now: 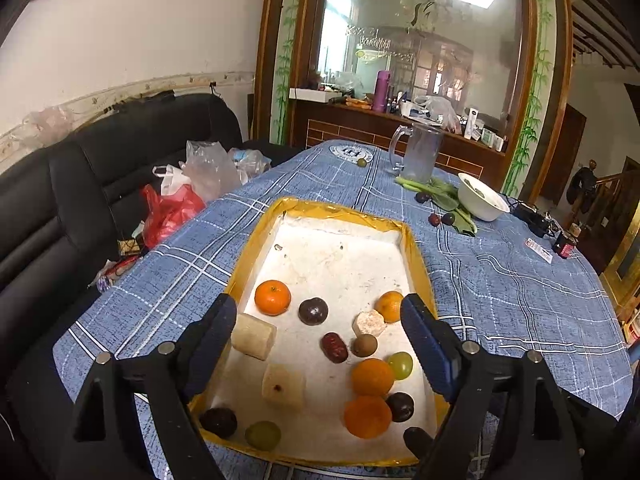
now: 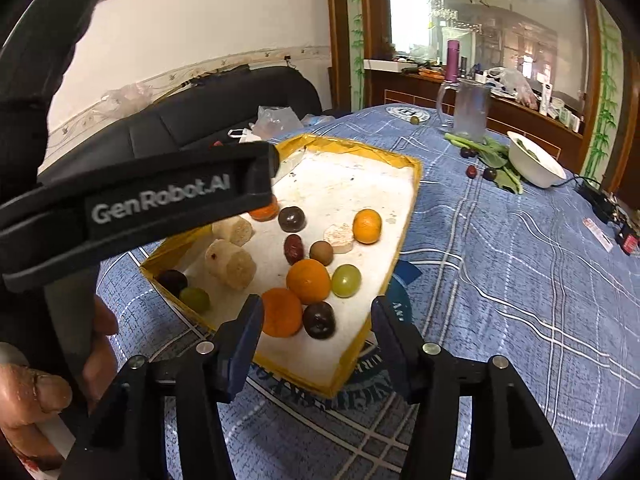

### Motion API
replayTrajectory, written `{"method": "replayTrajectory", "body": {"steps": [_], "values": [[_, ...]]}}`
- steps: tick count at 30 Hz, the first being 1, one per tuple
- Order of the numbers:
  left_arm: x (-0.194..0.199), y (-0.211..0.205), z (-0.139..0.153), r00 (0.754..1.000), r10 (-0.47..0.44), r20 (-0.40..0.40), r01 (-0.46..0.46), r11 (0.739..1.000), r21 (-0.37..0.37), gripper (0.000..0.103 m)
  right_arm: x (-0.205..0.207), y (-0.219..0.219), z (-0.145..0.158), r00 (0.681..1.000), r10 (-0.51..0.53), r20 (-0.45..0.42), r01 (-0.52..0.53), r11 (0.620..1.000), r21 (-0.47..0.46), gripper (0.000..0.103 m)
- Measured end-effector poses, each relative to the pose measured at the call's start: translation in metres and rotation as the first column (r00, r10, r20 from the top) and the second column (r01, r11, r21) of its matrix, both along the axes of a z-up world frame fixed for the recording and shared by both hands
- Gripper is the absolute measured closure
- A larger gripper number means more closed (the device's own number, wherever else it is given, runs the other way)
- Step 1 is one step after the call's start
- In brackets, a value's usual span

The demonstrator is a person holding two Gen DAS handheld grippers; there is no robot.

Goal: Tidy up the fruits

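Shallow tray with yellow rim and white floor sits on the table, which wears a blue plaid cloth. The fruit is gathered in the tray's near half; the far half is bare.

Left gripper: jaws spread wide, nothing between the pads, hovering over the tray's near end. Right gripper: jaws parted, pinching nothing, above the tray's near right corner.

In the tray:
- tangerine by the left rim; another by the right rim
- two more tangerines touching each other toward the near right corner
- dark plum between the two far tangerines; another against the near pair; a third in the near left corner
- green grape by the right rim; another at the near edge
- red date mid-tray, a small brown round fruit just beside it
- pale cut chunks along the left side

At the table's far right: white bowl, leafy greens, clear jug, a few loose dark fruits near the greens.
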State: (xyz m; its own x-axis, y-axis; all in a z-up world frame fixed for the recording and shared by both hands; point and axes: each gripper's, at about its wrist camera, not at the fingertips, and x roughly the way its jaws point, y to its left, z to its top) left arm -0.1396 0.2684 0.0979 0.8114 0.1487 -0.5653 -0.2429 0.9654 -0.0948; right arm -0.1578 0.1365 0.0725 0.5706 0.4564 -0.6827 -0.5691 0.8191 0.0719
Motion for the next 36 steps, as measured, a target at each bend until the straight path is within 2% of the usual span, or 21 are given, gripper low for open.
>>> {"method": "replayTrajectory", "body": {"steps": [2,5,7,12,14,18,20,28,36], "values": [[-0.006,-0.005,0.004,0.999,0.026,0.025,-0.027,0.999,0.036,0.012,-0.001,-0.004,0.001,1.0,-0.014,0.0,0.014,1.0,0.002,0.042],[-0.022,-0.016,0.016,0.986,0.113,0.123,-0.13,0.981,0.146,0.0,-0.002,-0.009,0.001,0.999,-0.035,0.002,0.035,0.999,0.002,0.042],[-0.036,-0.023,0.026,0.967,0.154,0.204,-0.193,0.963,0.186,0.0,-0.002,-0.013,0.002,0.999,-0.044,0.0,0.044,0.999,0.007,0.042],[-0.062,-0.028,0.049,0.925,0.156,0.347,-0.227,0.958,0.174,0.0,-0.005,-0.017,0.006,0.998,-0.059,0.011,0.059,0.998,0.017,0.041],[-0.069,-0.027,0.049,0.93,0.158,0.331,-0.221,0.962,0.162,0.0,-0.008,-0.017,0.007,0.998,-0.06,0.021,0.059,0.998,0.017,0.038],[-0.079,-0.032,0.047,0.926,0.113,0.359,-0.175,0.974,0.145,0.0,-0.012,-0.017,0.01,0.998,-0.059,0.038,0.058,0.998,0.017,0.035],[-0.076,-0.034,0.045,0.935,0.114,0.336,-0.172,0.974,0.15,0.0,-0.013,-0.016,0.01,0.997,-0.063,0.043,0.063,0.998,0.007,0.034],[-0.068,-0.017,0.028,0.964,0.165,0.208,-0.18,0.982,0.059,0.0,-0.005,-0.015,0.009,0.995,-0.089,0.044,0.089,0.996,-0.014,0.027],[-0.055,0.002,0.01,0.975,0.199,0.102,-0.199,0.98,-0.01,0.0,0.009,0.004,0.006,0.995,-0.088,0.035,0.09,0.994,-0.062,0.024]]}}
